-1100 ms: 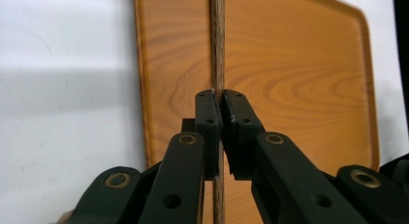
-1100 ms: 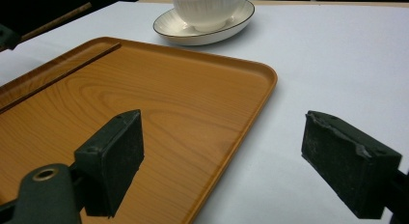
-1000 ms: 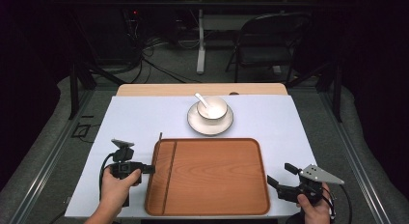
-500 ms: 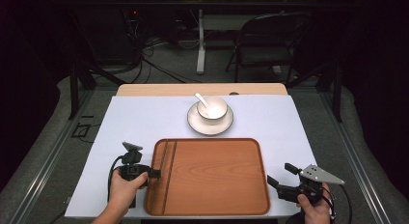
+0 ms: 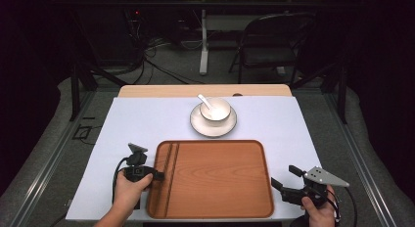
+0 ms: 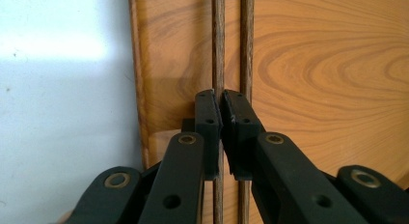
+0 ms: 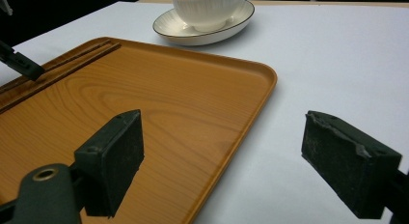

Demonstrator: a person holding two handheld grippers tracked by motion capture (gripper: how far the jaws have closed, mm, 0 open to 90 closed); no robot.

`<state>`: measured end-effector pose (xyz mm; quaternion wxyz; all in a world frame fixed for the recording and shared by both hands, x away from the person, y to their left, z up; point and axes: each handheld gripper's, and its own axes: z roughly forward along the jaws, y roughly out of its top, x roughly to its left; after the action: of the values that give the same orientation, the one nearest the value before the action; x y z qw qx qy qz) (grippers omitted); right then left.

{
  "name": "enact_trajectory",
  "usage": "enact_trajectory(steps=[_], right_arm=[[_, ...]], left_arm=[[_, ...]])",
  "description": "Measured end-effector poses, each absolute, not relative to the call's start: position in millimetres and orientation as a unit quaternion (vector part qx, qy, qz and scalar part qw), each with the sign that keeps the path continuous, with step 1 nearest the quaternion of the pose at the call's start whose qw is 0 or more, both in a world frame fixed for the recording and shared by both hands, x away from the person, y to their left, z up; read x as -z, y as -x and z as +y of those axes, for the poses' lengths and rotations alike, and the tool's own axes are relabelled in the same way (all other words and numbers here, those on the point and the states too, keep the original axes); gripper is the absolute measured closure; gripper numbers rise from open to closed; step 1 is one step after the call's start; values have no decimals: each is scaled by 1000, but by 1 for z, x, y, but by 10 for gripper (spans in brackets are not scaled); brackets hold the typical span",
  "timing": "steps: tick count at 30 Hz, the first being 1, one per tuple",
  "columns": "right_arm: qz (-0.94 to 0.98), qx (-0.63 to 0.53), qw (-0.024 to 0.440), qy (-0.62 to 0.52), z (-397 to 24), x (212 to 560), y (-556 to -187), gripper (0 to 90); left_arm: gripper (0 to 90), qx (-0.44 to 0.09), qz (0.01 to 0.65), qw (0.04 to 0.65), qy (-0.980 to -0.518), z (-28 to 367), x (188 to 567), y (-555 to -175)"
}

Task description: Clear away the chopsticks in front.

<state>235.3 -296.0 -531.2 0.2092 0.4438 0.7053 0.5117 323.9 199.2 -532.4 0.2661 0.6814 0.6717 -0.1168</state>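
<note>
Left gripper (image 5: 157,175): sits at the near-left of the table, its tips over the left edge of the wooden tray (image 5: 215,207); in the left gripper view the two jaws are pressed together over the pair of chopsticks (image 6: 231,50), with only a sliver of gap between the pads (whether a stick is actually pinched I cannot tell).
Right gripper (image 5: 281,184): rests at the near-right, just off the tray's right rim, jaws spread wide with nothing between them.
Chopsticks: two dark sticks lying side by side along the tray's left side, running near to far, flat on the wood.
Bowl (image 5: 215,109): white, on its saucer (image 5: 213,126), a spoon (image 5: 204,101) leaning in it; it stands on the white table cover (image 5: 147,119) just beyond the tray's far rim, apart from it.
Done so far: by my reading, the left tool has reached the chopsticks and closed.
Left to do: the sticks are not yet lifted off the tray; bowl and saucer look untouched.
</note>
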Motion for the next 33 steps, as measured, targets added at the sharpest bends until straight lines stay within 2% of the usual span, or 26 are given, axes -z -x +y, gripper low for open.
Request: enact_trajectory(steps=[23,33], right_arm=[[706,-511,211,-443,-295,531,-235,147],[705,-512,212,-443,-294,531,-235,146]], left_arm=[[835,116,672,274,-679,202,532,-324],[753,69,663,297,-684,213,518,-321]])
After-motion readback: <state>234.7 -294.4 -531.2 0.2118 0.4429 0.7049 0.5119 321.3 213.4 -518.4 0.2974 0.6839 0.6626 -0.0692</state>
